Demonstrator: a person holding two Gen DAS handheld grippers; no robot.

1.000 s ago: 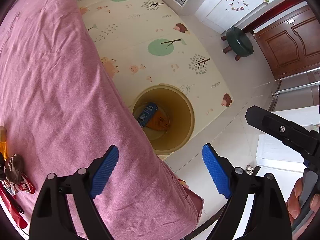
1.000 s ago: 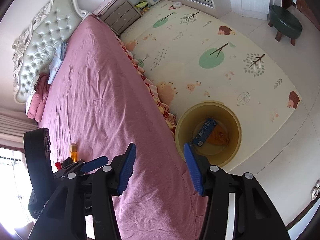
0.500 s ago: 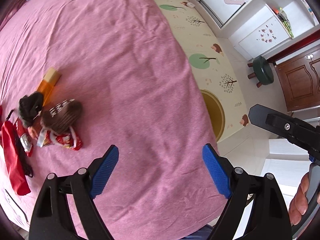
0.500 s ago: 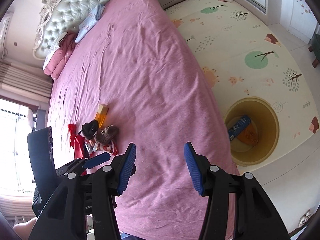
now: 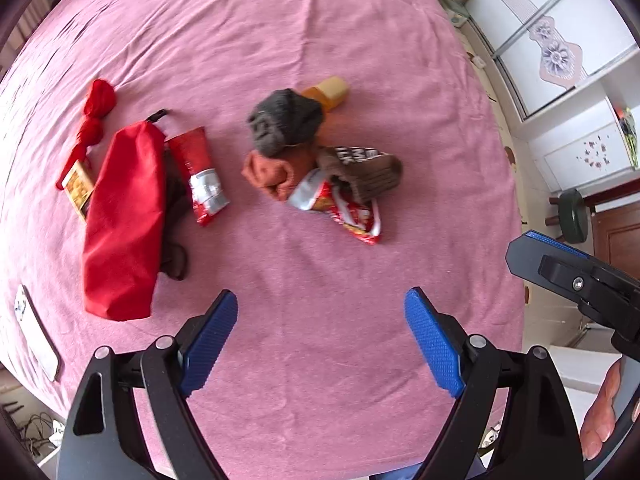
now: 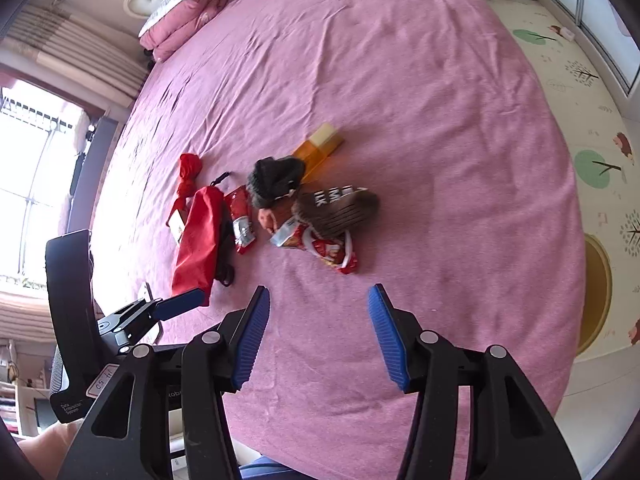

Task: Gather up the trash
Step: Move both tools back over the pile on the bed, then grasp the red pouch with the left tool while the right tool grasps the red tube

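A crumpled red-and-white snack wrapper [image 5: 344, 208] lies mid-bed, partly under a brown lettered sock [image 5: 364, 172]. A second red wrapper [image 5: 202, 176] lies beside a red pouch [image 5: 124, 220]. My left gripper [image 5: 321, 296] hangs open above the pink bedspread [image 5: 320, 20], short of the pile, with nothing between its fingers. In the right wrist view the same wrapper [image 6: 328, 248] lies just beyond my right gripper [image 6: 319, 290], which is open and empty. The yellow bin [image 6: 598, 292] shows only as a rim past the bed's right edge.
A dark grey sock ball [image 5: 286, 120], an orange cloth [image 5: 272, 172], an orange bottle [image 5: 330, 92], a red knotted cloth [image 5: 98, 100] and a white phone [image 5: 38, 332] also lie on the bed. Pillows [image 6: 188, 12] sit by the headboard. The play mat [image 6: 592, 128] is at right.
Both views have swung from the bin and floor mat to over the bed, bringing the pile of wrappers and socks to the middle. Neither gripper's opening has changed.
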